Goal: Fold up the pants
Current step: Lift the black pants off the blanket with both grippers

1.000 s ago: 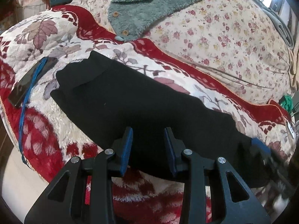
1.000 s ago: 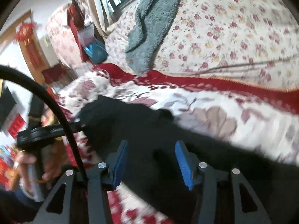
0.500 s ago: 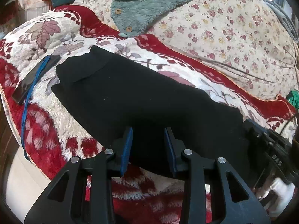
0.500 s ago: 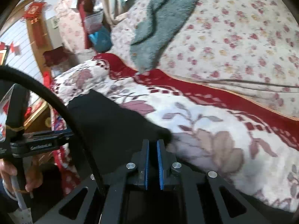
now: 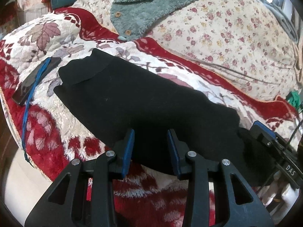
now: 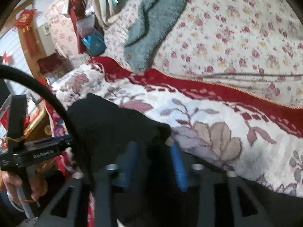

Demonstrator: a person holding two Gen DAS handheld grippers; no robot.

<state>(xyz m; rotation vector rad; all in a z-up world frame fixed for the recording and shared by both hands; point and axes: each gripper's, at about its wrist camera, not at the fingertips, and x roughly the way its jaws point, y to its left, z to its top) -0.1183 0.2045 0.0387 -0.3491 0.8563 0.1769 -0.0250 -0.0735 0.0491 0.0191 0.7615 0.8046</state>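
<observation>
The black pants (image 5: 142, 98) lie folded into a long strip across the red and white leaf blanket (image 5: 47, 124). My left gripper (image 5: 150, 136) hovers over their near edge. Its jaws are opening a little and pinch nothing. The right gripper (image 6: 152, 145) is over the strip's right end (image 6: 113, 124). Its blurred jaws are opening, with black cloth under and between them but not pressed. That same gripper (image 5: 265, 132) shows at the pants' right end in the left wrist view. A hand (image 6: 22, 185) holds the left gripper's handle.
A black phone (image 5: 34, 83) with a blue cord lies on the blanket left of the pants. A teal fleece garment (image 5: 151, 5) rests on the floral quilt (image 5: 227, 37) behind. The bed's edge and pale floor (image 5: 19, 179) are at lower left.
The right gripper closed at the pants' corner half a second ago and has since spread its jaws apart. The left gripper stayed over the near edge.
</observation>
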